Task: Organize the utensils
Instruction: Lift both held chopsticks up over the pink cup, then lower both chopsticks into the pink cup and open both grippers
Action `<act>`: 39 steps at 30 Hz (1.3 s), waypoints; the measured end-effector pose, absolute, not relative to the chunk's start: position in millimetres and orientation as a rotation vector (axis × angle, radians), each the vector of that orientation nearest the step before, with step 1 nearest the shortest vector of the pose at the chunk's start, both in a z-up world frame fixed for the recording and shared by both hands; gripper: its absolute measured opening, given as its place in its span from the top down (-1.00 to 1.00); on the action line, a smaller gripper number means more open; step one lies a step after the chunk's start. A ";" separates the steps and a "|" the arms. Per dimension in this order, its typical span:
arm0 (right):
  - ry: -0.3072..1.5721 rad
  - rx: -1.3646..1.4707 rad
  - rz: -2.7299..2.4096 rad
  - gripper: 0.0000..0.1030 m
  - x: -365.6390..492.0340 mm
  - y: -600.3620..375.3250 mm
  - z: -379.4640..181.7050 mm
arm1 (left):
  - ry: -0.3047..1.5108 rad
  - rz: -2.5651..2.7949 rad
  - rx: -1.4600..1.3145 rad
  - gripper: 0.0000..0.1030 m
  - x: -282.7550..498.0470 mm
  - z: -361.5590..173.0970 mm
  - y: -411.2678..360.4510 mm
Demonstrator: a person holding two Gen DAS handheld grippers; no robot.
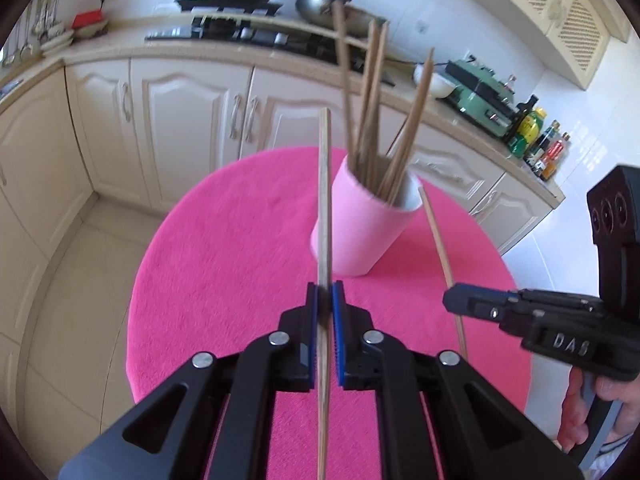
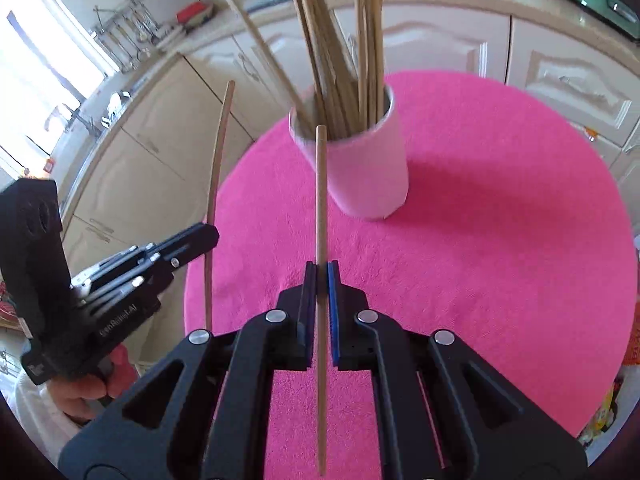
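Note:
A pink cup stands on the round pink table and holds several wooden chopsticks. It also shows in the right wrist view with its chopsticks. My left gripper is shut on one chopstick, held upright in front of the cup; it shows in the right wrist view with its chopstick. My right gripper is shut on another chopstick, short of the cup; it shows in the left wrist view with its chopstick.
Cream kitchen cabinets and a counter with a stove, pots, a green appliance and bottles run behind the table. The tiled floor lies to the left. A sink and utensil rack stand far left.

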State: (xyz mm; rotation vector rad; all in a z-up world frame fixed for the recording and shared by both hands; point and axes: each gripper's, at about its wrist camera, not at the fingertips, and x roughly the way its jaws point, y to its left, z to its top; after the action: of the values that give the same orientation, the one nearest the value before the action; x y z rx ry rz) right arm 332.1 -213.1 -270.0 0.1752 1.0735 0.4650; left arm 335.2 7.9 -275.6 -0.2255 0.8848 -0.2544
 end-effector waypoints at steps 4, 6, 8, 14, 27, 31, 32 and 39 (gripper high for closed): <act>0.997 0.208 0.474 0.88 336.9 -216.6 -251.0 | 0.831 -0.272 -0.237 0.86 331.7 -261.2 -0.9; 0.944 0.226 0.473 0.88 337.6 -222.2 -240.7 | 0.783 -0.283 -0.237 0.86 331.1 -253.3 -5.1; 0.876 0.242 0.463 0.88 340.0 -229.7 -231.7 | 0.726 -0.289 -0.233 0.86 332.9 -244.9 -8.2; 0.689 0.289 0.439 0.88 356.3 -234.0 -205.4 | 0.512 -0.305 -0.234 0.86 353.0 -216.9 -19.0; 0.384 0.372 0.464 0.88 395.9 -248.3 -193.0 | 0.244 -0.314 -0.283 0.86 411.1 -207.8 -43.0; 0.354 0.403 0.481 0.88 402.2 -251.5 -199.3 | 0.204 -0.310 -0.265 0.86 419.3 -216.5 -50.7; 0.344 0.406 0.482 0.88 403.8 -252.4 -201.4 | 0.191 -0.307 -0.254 0.86 419.7 -218.7 -52.9; 0.309 0.415 0.490 0.88 410.4 -250.5 -208.0 | 0.202 -0.297 -0.219 0.86 423.8 -241.6 -60.3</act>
State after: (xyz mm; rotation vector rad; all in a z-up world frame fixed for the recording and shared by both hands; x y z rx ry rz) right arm 410.4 -250.5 -208.0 0.4154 0.3088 0.4900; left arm 423.8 -60.3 -241.6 -0.2188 0.2022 -0.2967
